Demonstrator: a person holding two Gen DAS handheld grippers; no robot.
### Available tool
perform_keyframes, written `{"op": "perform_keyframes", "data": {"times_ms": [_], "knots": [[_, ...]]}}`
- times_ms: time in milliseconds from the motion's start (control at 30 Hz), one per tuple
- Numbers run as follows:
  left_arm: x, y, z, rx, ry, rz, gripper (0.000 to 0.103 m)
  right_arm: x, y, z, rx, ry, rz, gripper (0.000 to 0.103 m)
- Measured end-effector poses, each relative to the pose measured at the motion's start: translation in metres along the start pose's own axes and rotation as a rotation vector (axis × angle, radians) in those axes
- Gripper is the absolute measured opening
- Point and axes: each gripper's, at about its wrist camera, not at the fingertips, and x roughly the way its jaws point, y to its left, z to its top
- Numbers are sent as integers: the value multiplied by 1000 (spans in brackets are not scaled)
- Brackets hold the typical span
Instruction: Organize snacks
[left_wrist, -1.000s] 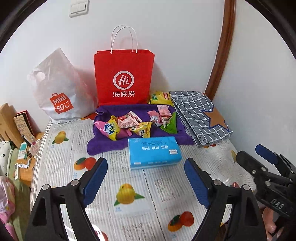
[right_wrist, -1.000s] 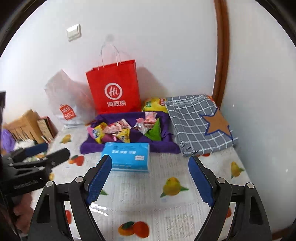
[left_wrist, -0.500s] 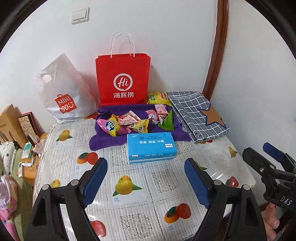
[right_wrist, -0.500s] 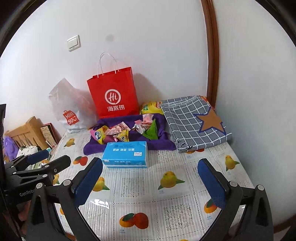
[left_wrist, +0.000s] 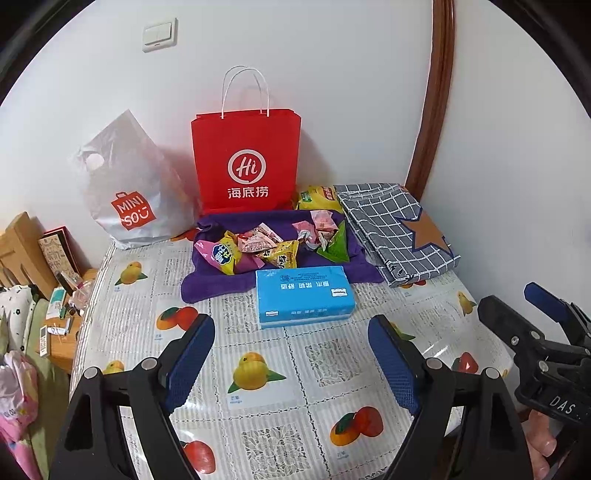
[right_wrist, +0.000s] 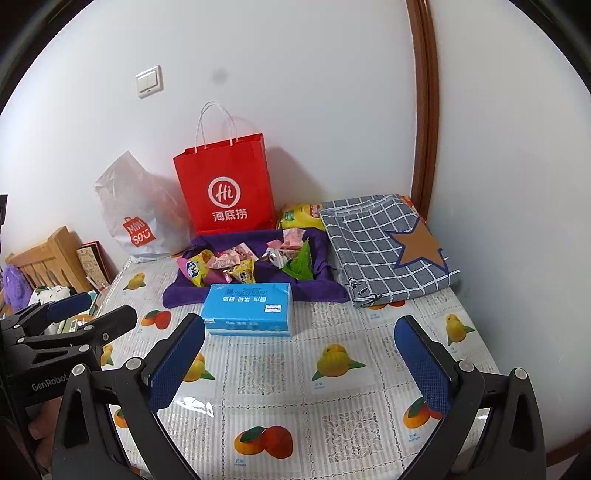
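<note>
Several small snack packets (left_wrist: 269, 247) (right_wrist: 236, 264) lie in a heap on a purple cloth (left_wrist: 207, 280) (right_wrist: 177, 295) at the back of the table. A yellow snack bag (left_wrist: 317, 197) (right_wrist: 301, 216) lies behind the cloth. My left gripper (left_wrist: 291, 363) is open and empty above the near part of the table; it also shows at the left of the right wrist view (right_wrist: 88, 314). My right gripper (right_wrist: 299, 365) is open and empty; it also shows at the right of the left wrist view (left_wrist: 517, 302).
A blue tissue pack (left_wrist: 304, 295) (right_wrist: 249, 308) lies in front of the cloth. A red paper bag (left_wrist: 245, 162) (right_wrist: 225, 188) and a white Miniso bag (left_wrist: 129, 184) stand against the wall. A folded checked cloth (left_wrist: 399, 232) (right_wrist: 384, 247) lies right. The fruit-print tablecloth (left_wrist: 258, 380) covers the table.
Both grippers have drawn back and up from the snacks, so more of the table shows. The right gripper's jaws have opened wider. Nothing on the table has moved.
</note>
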Motion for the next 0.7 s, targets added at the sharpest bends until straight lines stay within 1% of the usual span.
{"op": "perform_keyframes", "data": {"times_ms": [267,700], "knots": [[-3,-4,0,3,-8,-7,84,-3,-1,0,-6,-5,-9,102],[-6,1,2,-8,-13,-4,84,-5,6,1,-18,-12,-4,102]]}}
